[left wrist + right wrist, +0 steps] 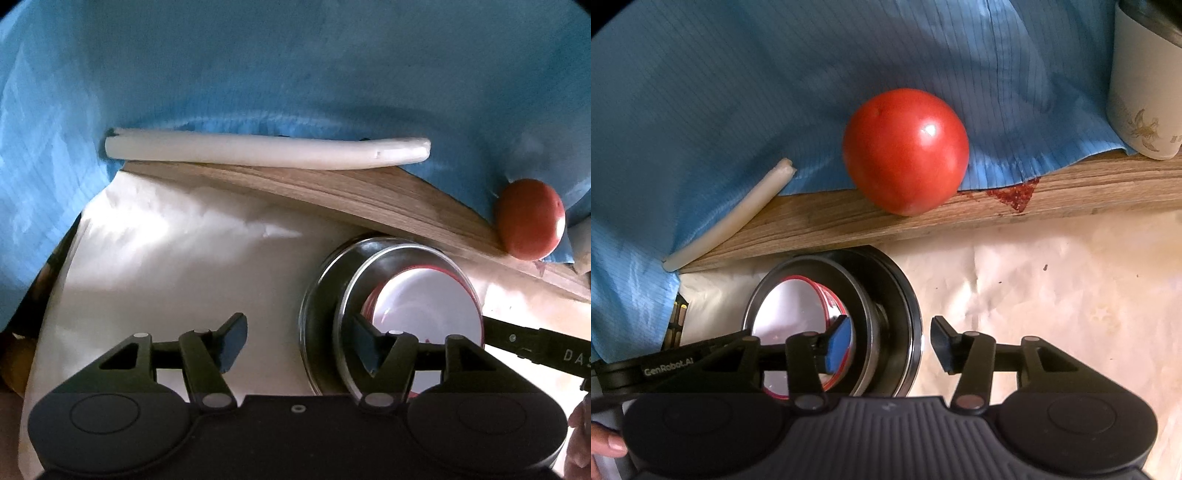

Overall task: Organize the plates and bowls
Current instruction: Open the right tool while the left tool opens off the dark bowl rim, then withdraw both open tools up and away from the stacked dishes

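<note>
While both grippers stand open, gripping nothing, the steel bowls [391, 317] lie stacked between them. Left gripper [299, 341] straddles one rim, right gripper [892, 341] the other; the round stack opens upward, just before the wooden ledge [923, 218].

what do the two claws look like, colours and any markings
Both are black plastic with linked arms. The left claw has dark blue pads and a smooth body with round caps; the right claw has a ribbed grey-black body and blue pads. White lettering shows on each one's side, "GenRobot.AI" on the left one.
</note>
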A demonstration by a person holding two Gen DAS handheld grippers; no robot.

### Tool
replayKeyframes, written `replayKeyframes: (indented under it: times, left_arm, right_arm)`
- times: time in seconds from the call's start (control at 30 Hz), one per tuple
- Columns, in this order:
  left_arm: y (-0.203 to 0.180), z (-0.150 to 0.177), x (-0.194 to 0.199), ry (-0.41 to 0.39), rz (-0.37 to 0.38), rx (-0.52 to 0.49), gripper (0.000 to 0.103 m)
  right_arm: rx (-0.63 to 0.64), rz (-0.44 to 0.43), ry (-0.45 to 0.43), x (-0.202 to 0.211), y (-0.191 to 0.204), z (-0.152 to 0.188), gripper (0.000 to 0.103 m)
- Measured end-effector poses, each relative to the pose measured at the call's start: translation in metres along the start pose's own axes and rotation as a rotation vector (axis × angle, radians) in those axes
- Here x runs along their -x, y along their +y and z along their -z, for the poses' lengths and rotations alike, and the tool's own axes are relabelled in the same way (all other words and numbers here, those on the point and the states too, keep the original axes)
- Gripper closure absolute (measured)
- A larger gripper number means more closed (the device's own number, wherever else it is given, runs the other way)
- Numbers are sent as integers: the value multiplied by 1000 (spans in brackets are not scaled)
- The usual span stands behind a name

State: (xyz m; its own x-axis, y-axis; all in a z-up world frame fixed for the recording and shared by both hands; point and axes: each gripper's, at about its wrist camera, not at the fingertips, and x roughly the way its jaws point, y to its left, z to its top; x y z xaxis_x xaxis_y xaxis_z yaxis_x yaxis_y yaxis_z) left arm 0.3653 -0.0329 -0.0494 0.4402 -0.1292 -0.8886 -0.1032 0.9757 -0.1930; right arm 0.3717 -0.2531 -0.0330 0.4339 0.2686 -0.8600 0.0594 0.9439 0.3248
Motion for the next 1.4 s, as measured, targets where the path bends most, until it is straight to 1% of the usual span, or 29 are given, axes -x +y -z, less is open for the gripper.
replayKeyframes:
  times: [0.3, 0.37, 0.67, 0.73, 0.77, 0.83, 0.87, 0.9, 0.97, 1.17, 1.3, 1.4]
  left_arm:
    - [-1, 2, 3, -10, -9, -12, 37]
    - [-1, 3, 5, -18, -3, -11, 33]
    - [1, 8, 10, -34, -5, -2, 30]
    - [2, 9, 12, -41, -5, 0, 28]
    - [2, 10, 14, -45, -4, 2, 25]
    - [3, 11, 16, -52, 11, 8, 23]
    - [3, 12, 17, -55, 13, 9, 23]
    - [2, 13, 18, -58, 11, 6, 23]
    - [1, 15, 20, -62, 7, 0, 22]
    - [0, 22, 25, -77, 2, 15, 17]
    - [-1, 28, 29, -85, 1, 28, 14]
    - [-1, 32, 32, -95, -4, 36, 10]
  right_arm:
    - [1, -1, -12, 4, 0, 1, 49]
    - [0, -1, -14, 4, 0, 1, 48]
    - [13, 11, -26, 8, 2, 5, 46]
    - [19, 15, -34, 10, 3, 6, 43]
    - [22, 18, -38, 11, 3, 6, 42]
    - [32, 26, -49, 14, 4, 8, 38]
    - [34, 26, -53, 15, 4, 9, 36]
    - [36, 16, -57, 16, 4, 9, 31]
    - [39, 1, -63, 19, 6, 11, 31]
    - [70, 13, -79, 25, 10, 18, 28]
    - [88, 16, -93, 30, 11, 21, 23]
    - [96, 16, -106, 35, 10, 25, 19]
